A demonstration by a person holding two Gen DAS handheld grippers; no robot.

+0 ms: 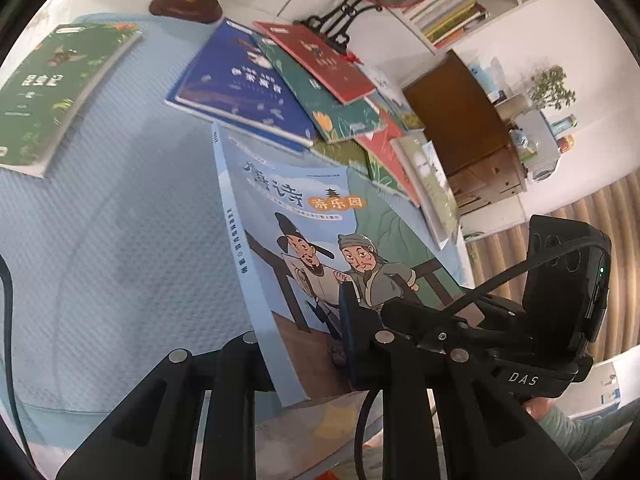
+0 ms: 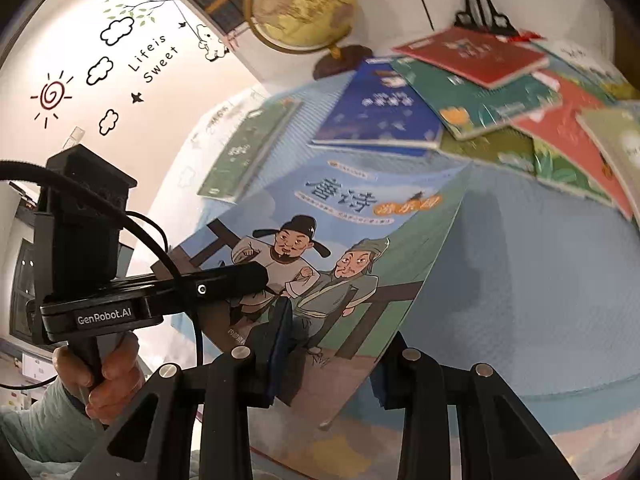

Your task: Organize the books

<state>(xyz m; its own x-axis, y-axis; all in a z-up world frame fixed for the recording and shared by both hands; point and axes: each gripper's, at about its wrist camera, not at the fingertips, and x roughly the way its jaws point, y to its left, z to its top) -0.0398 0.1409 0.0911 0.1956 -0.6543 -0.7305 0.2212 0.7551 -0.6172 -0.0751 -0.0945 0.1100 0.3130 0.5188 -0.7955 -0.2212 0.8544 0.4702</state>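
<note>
A light-blue picture book (image 1: 296, 216) with two cartoon men on its cover is lifted off the blue tablecloth (image 1: 120, 248), tilted. My left gripper (image 1: 300, 320) is shut on its lower edge near the spine, one pad on the cover and the other finger hidden behind the book. My right gripper (image 2: 336, 340) is shut on the same book (image 2: 340, 208) at its bottom edge, one pad on the cover. In the right wrist view the left gripper (image 2: 248, 276) lies across the cover's left side, held by a hand (image 2: 108, 376).
A green book (image 1: 56, 96) lies alone at the left. A dark blue book (image 1: 240, 84), a teal one (image 1: 332, 108) and a red one (image 1: 320, 60) overlap in a loose pile at the back right. Behind stand a globe (image 2: 304, 4), a black stand (image 1: 340, 20) and a bookshelf (image 1: 444, 4).
</note>
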